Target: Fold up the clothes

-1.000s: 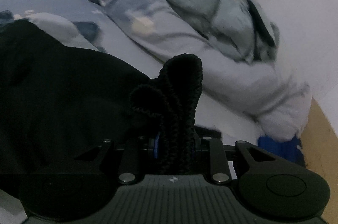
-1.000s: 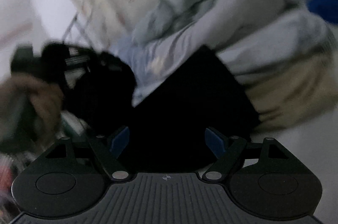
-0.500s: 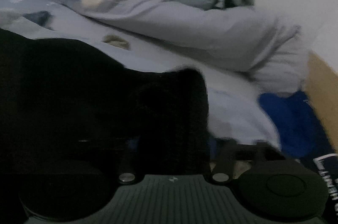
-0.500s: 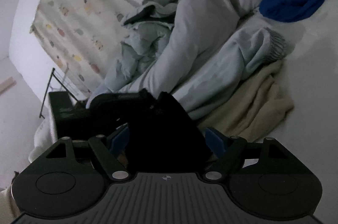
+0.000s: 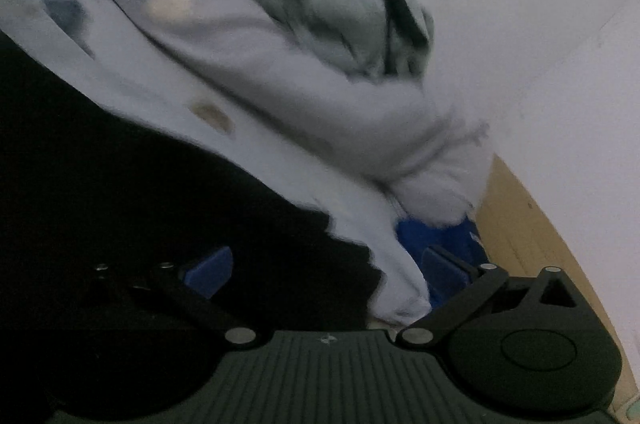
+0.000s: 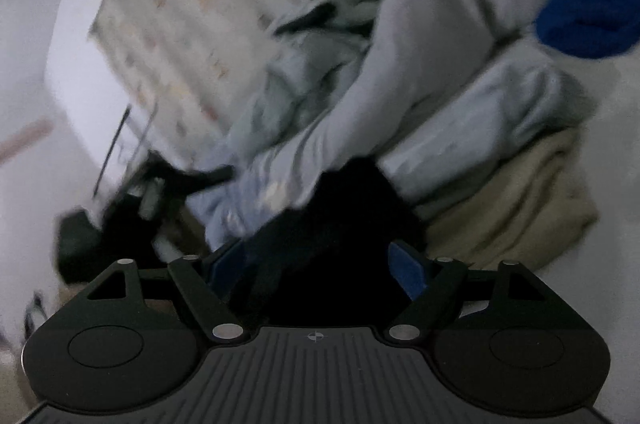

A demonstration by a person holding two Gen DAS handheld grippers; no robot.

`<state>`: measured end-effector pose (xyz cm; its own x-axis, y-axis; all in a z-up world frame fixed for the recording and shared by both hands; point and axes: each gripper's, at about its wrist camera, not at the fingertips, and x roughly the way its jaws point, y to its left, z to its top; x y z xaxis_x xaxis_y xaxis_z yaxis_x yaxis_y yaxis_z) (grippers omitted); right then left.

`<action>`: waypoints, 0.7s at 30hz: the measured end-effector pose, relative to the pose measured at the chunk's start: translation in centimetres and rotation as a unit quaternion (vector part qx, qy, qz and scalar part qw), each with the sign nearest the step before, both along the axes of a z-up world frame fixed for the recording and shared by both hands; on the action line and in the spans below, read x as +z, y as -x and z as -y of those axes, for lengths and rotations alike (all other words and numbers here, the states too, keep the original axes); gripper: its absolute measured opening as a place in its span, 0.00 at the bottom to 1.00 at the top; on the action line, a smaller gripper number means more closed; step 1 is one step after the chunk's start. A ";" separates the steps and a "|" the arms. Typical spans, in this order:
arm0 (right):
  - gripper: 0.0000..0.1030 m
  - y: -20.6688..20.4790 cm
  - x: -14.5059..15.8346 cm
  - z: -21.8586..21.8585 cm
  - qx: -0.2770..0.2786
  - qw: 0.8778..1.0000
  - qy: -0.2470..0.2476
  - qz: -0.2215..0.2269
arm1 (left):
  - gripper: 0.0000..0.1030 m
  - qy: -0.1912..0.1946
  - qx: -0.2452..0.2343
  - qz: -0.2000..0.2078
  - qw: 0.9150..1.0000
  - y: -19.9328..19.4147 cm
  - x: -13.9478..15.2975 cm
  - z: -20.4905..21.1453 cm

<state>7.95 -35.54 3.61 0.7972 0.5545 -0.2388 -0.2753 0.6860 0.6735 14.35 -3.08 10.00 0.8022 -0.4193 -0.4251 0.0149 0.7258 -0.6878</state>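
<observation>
Left hand-held gripper [image 5: 324, 264] letting go of the black garment [image 5: 120, 192] on the bed [image 5: 360, 216].
Its jaws are opening, cloth lower left between them, unpressed; the right hand-held gripper [image 6: 316, 264] gapes over black fabric (grip unclear), likely steadying the fold.

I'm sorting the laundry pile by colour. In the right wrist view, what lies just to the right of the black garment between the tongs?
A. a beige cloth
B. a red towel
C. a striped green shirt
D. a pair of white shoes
A: a crumpled beige cloth lies on the bed beside the black garment that sits between the right tongs, below the pale grey bedding.
</observation>
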 end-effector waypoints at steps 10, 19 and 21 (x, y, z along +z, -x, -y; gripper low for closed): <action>0.38 -1.9 -0.1 -5.7 0.013 0.994 0.092 -0.064 | 1.00 -0.142 0.145 -0.012 0.979 13.9 5.4 -15.7; 0.07 -1.7 1.3 -5.9 0.014 0.996 0.054 -0.069 | 1.00 -0.155 0.051 -0.103 0.981 16.1 -2.0 -21.1; 0.07 -1.5 1.6 -6.4 0.029 0.996 0.052 -0.060 | 1.00 -0.146 0.023 -0.096 0.984 15.8 -4.0 -20.8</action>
<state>9.43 -29.11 5.24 0.7265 0.5660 -0.3897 -0.2376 0.7390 0.6304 -1.45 17.77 6.00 0.7103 -0.2213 -0.6683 -0.1335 0.8897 -0.4365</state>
